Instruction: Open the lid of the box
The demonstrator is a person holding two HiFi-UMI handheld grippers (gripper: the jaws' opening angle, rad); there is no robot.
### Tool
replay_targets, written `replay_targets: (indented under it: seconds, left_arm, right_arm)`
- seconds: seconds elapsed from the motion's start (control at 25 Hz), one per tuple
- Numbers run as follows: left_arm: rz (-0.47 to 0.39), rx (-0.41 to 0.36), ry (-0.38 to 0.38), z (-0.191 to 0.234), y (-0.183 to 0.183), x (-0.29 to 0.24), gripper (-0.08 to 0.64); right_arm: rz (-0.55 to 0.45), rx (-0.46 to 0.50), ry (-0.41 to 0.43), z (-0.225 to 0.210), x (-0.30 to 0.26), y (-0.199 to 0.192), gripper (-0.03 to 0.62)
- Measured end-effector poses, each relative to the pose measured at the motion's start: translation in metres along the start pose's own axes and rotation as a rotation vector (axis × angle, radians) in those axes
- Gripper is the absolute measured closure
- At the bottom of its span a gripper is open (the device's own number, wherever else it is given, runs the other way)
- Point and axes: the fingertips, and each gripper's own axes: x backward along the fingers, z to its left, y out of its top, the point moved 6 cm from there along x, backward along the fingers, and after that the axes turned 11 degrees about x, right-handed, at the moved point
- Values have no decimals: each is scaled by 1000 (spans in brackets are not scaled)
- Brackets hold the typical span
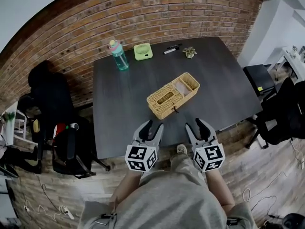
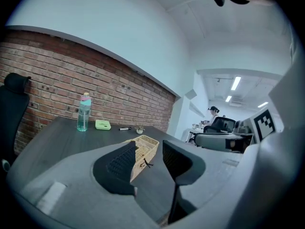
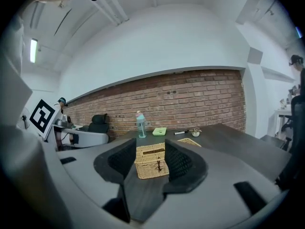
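A woven wicker box [image 1: 172, 95] lies slantwise in the middle of the dark table [image 1: 119, 118]. Its near-left part has a slotted top, and a dark clasp [image 1: 175, 109] hangs on its front side. The far-right part shows a shallow hollow with a rim; whether that is the lid laid back I cannot tell. My left gripper [image 1: 152, 126] and right gripper [image 1: 196, 124] hover side by side at the table's near edge, both open and holding nothing. In the right gripper view the box [image 3: 151, 152] sits straight ahead, well beyond the gripper [image 3: 150, 160]. In the left gripper view the box [image 2: 147, 146] is ahead, slightly right of the gripper [image 2: 148, 155].
Along the table's far edge stand a teal bottle [image 1: 118, 55], a green case [image 1: 143, 51], a marker [image 1: 171, 49] and a small plant figure [image 1: 189, 52]. A brick wall is behind. Black chairs stand to the left [image 1: 66, 147] and right [image 1: 281, 113] of the table.
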Motion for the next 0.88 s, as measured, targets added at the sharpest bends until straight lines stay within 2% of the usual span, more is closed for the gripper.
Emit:
replay_targets:
  seconds: [0.48, 0.88]
  left_arm:
    - [-106, 61, 173, 1, 26, -49, 385]
    - [-167, 101, 306, 1, 29, -69, 385]
  right_arm:
    - [-7, 79, 188, -60, -67, 17, 403]
    - [3, 106, 327, -85, -109, 11, 403]
